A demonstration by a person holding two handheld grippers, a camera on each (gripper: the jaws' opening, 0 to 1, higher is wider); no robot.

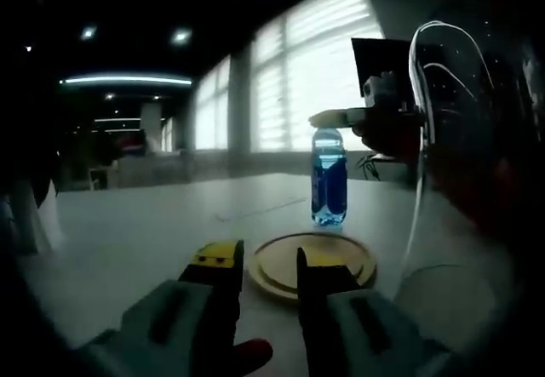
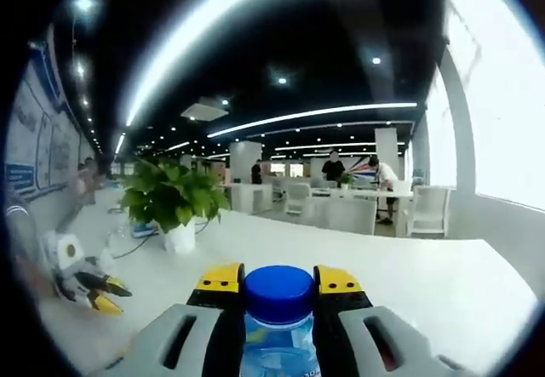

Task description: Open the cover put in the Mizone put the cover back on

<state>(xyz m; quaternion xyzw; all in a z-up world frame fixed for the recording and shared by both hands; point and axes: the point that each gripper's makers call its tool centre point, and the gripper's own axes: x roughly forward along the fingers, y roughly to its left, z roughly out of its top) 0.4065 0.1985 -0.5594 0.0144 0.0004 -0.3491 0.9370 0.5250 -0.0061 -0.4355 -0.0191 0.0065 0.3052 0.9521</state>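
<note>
We have the right claw pinching the Mizone bottle just under its blue cap. The bottle stands upright on the tabletop, just behind the round yellow cover. Our left claw hangs spread beside that cover, holding nothing. With so high a grip, we judge the bottle could swing or slip when lifted.
</note>
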